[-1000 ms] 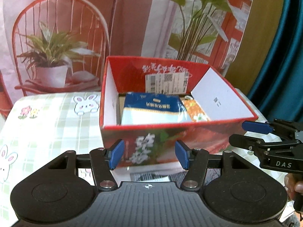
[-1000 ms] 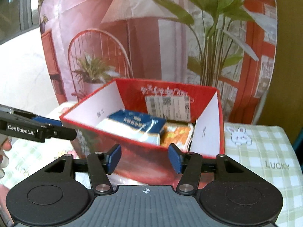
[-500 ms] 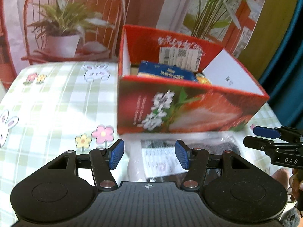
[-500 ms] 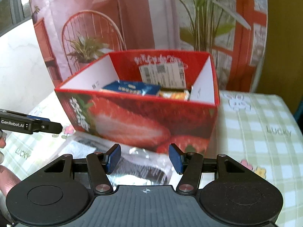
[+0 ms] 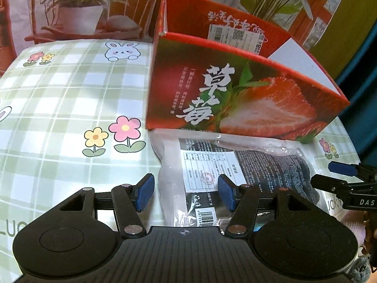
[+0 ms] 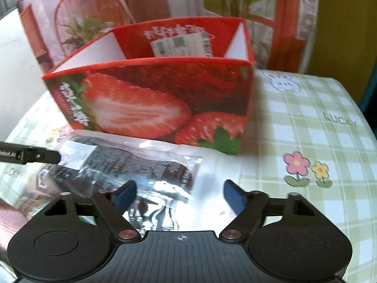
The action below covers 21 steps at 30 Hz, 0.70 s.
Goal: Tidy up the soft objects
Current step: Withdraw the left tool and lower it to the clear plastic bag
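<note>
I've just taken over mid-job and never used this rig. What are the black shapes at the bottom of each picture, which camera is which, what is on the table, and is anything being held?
There is no robot arm: a person holds one two-finger tool in each hand, with a camera on each looking forward along its fingers. The black shapes are those tools.

In the left wrist view, the left gripper is open above a clear plastic bag of dark fabric. The right wrist view shows the right gripper, whose fingers have just been opening, over the same bag. Each tool also shows at the edge of the other's view.

The bag lies flat on a green checked tablecloth, in front of a red strawberry box. Neither gripper holds anything.
</note>
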### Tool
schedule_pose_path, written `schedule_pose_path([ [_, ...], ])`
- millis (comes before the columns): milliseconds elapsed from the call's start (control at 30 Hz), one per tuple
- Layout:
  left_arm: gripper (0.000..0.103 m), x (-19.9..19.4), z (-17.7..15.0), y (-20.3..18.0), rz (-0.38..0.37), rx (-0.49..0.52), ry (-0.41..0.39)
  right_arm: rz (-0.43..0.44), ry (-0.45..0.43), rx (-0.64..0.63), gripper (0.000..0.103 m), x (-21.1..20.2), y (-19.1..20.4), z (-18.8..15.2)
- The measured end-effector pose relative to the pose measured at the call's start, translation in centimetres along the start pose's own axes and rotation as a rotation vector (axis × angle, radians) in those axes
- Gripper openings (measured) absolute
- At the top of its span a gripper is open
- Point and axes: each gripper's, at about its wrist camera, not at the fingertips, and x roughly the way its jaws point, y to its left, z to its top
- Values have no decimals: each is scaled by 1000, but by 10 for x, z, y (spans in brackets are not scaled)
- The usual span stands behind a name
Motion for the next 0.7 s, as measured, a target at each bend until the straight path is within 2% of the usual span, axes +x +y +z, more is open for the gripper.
schedule_pose_path([
  [67,64,5,-1,0,-5,-5,5,-18,8,19,88,2,-4,-1],
  [267,69,17,3,0,-21,-16,9,-10,56,70,90,14,-13,-5],
  [433,72,22,5,-2,-28,-15,9,27,85,119,90,22,-18,-8],
  [700,73,22,3,6,-47,-39,12,54,88,103,96,27,-15,-6],
])
